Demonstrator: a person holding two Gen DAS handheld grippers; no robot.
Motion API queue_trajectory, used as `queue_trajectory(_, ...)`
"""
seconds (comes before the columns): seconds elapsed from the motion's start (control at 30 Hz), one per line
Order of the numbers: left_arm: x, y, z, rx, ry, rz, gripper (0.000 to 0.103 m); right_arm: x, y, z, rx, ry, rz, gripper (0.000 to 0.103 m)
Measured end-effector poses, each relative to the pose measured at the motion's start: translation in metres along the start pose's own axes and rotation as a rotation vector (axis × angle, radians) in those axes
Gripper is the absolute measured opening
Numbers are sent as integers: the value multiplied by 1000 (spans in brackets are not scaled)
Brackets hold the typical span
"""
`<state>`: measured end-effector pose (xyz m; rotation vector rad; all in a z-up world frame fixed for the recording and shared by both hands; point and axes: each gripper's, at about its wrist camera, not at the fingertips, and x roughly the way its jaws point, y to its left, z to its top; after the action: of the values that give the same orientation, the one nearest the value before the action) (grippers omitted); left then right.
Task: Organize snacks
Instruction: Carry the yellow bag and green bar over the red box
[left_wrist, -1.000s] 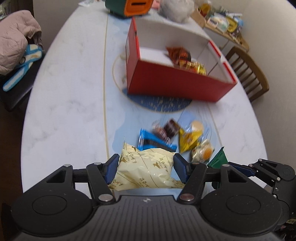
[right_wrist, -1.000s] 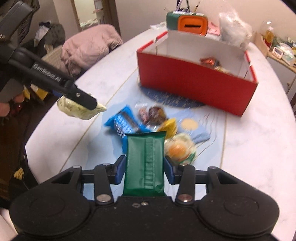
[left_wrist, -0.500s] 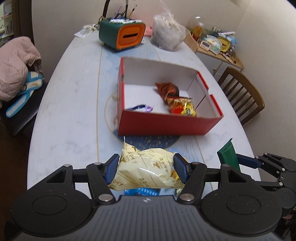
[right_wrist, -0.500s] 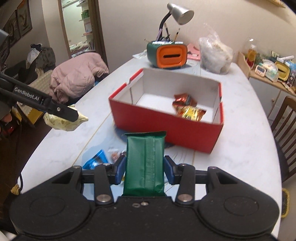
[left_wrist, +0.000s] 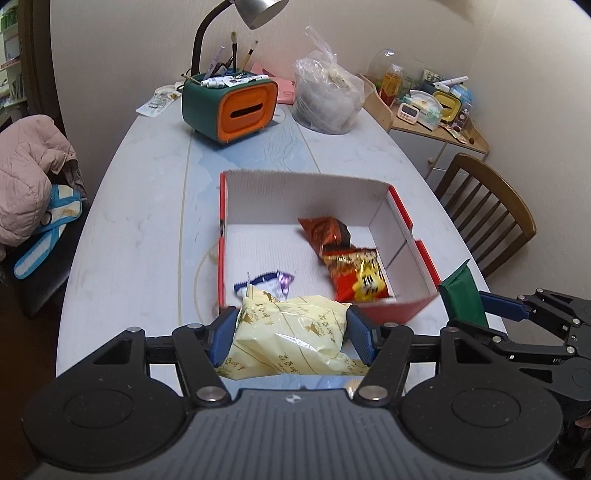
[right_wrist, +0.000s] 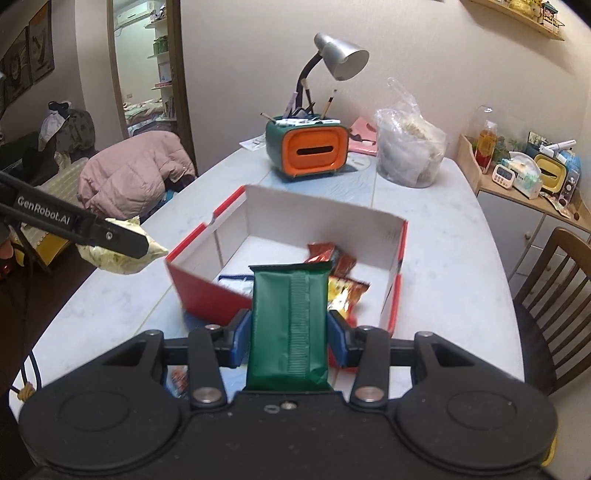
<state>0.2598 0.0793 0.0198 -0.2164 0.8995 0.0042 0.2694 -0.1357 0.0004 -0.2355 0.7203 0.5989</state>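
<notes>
My left gripper (left_wrist: 291, 332) is shut on a pale yellow snack bag (left_wrist: 291, 339) and holds it above the near edge of the red box (left_wrist: 413, 240). My right gripper (right_wrist: 288, 332) is shut on a green snack packet (right_wrist: 288, 325), held upright over the box's near wall (right_wrist: 207, 295). In the right wrist view the left gripper (right_wrist: 144, 247) and its yellow bag (right_wrist: 114, 258) hang left of the box. In the left wrist view the green packet (left_wrist: 460, 291) and right gripper (left_wrist: 491, 302) sit at the box's right corner. Inside the box lie a red-orange packet (left_wrist: 325, 232), a red-yellow packet (left_wrist: 358, 273) and a blue-white wrapper (left_wrist: 266, 282).
A green and orange pen holder (left_wrist: 229, 107) with a desk lamp (right_wrist: 340, 59) and a clear plastic bag (left_wrist: 328, 99) stand at the table's far end. A wooden chair (left_wrist: 487, 210) is at the right. A pink jacket (right_wrist: 133, 177) lies on a seat at the left.
Both grippers have risen and moved forward with their snacks, from over the loose snacks on the table to the near edge of the red box. The loose snacks have dropped out of view.
</notes>
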Motion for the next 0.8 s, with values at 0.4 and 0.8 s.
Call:
queue_trajectory(0.4, 57, -10, 38, 23, 37, 69, 63, 49, -39, 29, 16, 43, 13, 43)
queue_trajectory(0.8, 123, -9, 61, 48, 127, 112, 63, 110, -57, 44, -1, 112, 38, 43)
